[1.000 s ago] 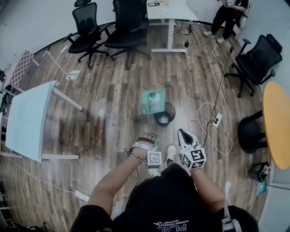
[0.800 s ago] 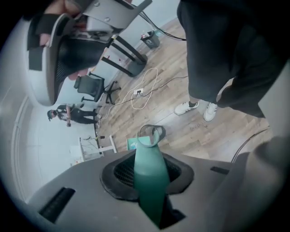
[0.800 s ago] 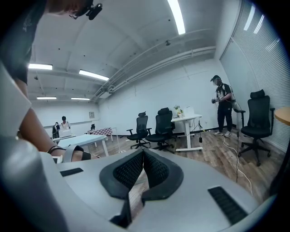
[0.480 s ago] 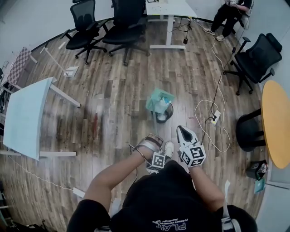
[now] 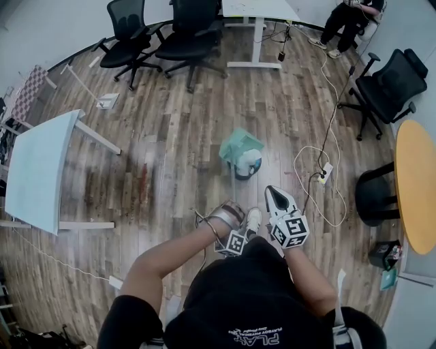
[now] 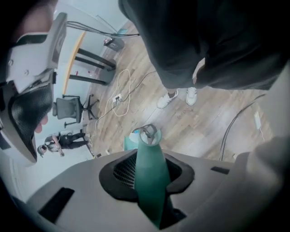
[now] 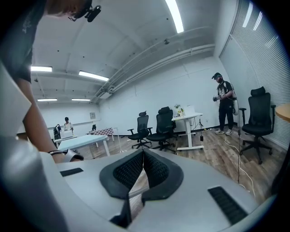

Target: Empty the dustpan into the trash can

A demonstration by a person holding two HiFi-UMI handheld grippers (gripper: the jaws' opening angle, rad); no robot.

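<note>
A teal dustpan (image 5: pixel 240 144) hangs tilted over the small black trash can (image 5: pixel 246 168), which holds white scraps. Its long green handle (image 6: pixel 149 181) runs between the pads of my left gripper (image 6: pixel 147 171), which press on it while the jaws are opening slightly. In the head view the left gripper (image 5: pixel 228 214) points steeply down toward the floor, near the person's shoe. My right gripper (image 5: pixel 276 198) stays beside it on the right, level, pads together and nothing between them (image 7: pixel 143 156).
A white cable with a power strip (image 5: pixel 325 174) loops on the wood floor right of the can. Black office chairs (image 5: pixel 191 41) and a white desk (image 5: pixel 255 10) stand at the back, a white table (image 5: pixel 37 174) left, a yellow round table (image 5: pixel 417 184) right. Another person (image 5: pixel 347 17) sits far back.
The dustpan has swung right from beside the can to over it and rolled to a tilt. The left gripper has rolled and sunk. The right gripper has kept still.
</note>
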